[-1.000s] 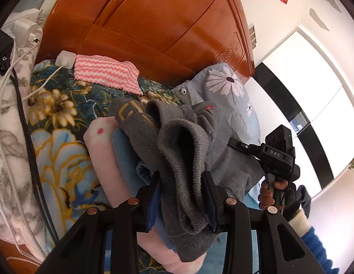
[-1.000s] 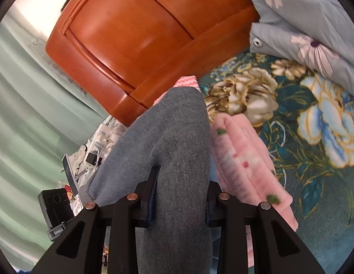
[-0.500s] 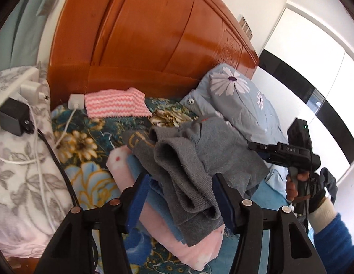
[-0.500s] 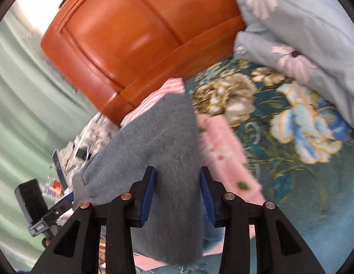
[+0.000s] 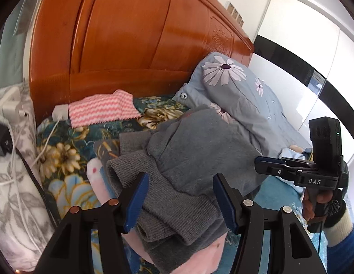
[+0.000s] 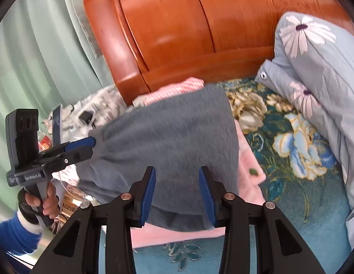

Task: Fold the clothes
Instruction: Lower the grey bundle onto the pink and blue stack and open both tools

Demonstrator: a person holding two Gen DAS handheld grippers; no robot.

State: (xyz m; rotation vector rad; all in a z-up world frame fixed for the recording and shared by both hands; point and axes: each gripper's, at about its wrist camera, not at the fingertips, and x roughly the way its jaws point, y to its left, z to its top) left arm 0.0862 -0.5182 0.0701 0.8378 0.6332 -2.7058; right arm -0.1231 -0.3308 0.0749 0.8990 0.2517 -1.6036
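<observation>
A folded grey sweater (image 5: 188, 166) lies on top of a pink garment (image 5: 97, 182) on the floral bed cover; it also shows in the right wrist view (image 6: 167, 141). My left gripper (image 5: 179, 202) is open, its blue pads on either side of the sweater's ribbed edge. My right gripper (image 6: 177, 194) is open at the sweater's near edge, not pinching it. The pink garment (image 6: 250, 166) sticks out from under the sweater on the right.
A wooden headboard (image 5: 131, 41) stands behind. A pink-white zigzag cloth (image 5: 103, 107) lies near it. Grey flowered pillows (image 5: 240, 96) are on the right. A charger and white cables (image 5: 14, 123) lie on a grey-patterned blanket at the left.
Both grippers opened and let go of the grey sweater, then drew back. The sweater now rests on the pink garment.
</observation>
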